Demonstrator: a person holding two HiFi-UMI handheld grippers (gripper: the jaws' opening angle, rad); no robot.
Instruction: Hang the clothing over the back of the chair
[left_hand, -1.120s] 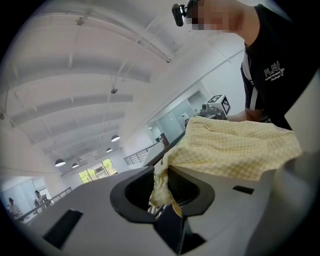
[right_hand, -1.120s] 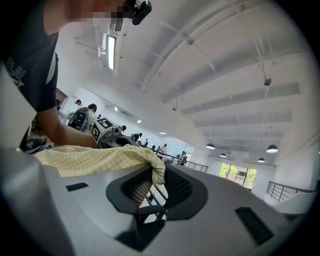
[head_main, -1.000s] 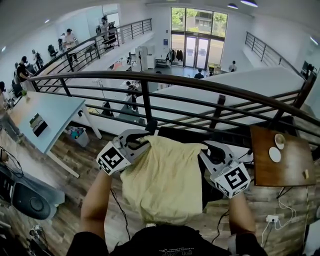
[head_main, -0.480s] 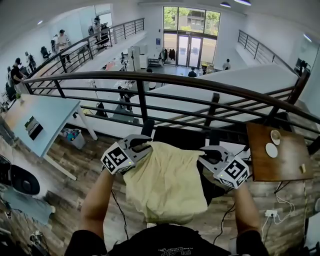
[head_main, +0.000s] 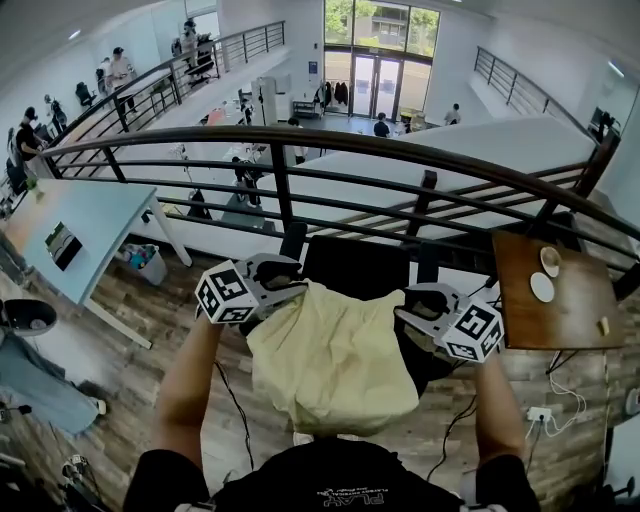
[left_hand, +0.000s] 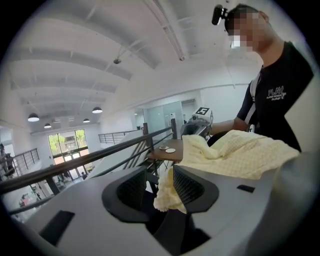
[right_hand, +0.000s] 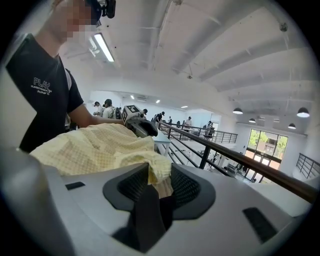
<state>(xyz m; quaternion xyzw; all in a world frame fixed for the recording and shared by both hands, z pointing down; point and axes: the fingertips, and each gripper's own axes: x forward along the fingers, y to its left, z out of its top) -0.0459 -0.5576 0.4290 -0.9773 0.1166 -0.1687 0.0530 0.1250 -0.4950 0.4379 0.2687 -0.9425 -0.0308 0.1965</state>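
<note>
A pale yellow garment (head_main: 330, 350) lies draped over the back of a black chair (head_main: 355, 265) in front of me, and most of it hangs on my side. My left gripper (head_main: 290, 290) is at its upper left corner and my right gripper (head_main: 410, 305) at its upper right corner. In the left gripper view the jaws (left_hand: 160, 187) are opening; a fold of the cloth (left_hand: 240, 155) rests against one pad with a gap to the other. In the right gripper view the jaws (right_hand: 159, 182) are opening too, with the cloth (right_hand: 95, 145) lying loosely between them.
A dark metal railing (head_main: 400, 150) runs just beyond the chair, with a drop to the floor below. A wooden side table (head_main: 560, 310) with small dishes stands on the right. A light blue desk (head_main: 70, 230) and a bin (head_main: 140, 262) are on the left. Cables (head_main: 540, 412) lie on the floor.
Both grippers have come down with the garment, which now rests lower over the chair back. The left gripper has rolled, so its marker cube faces me differently.
</note>
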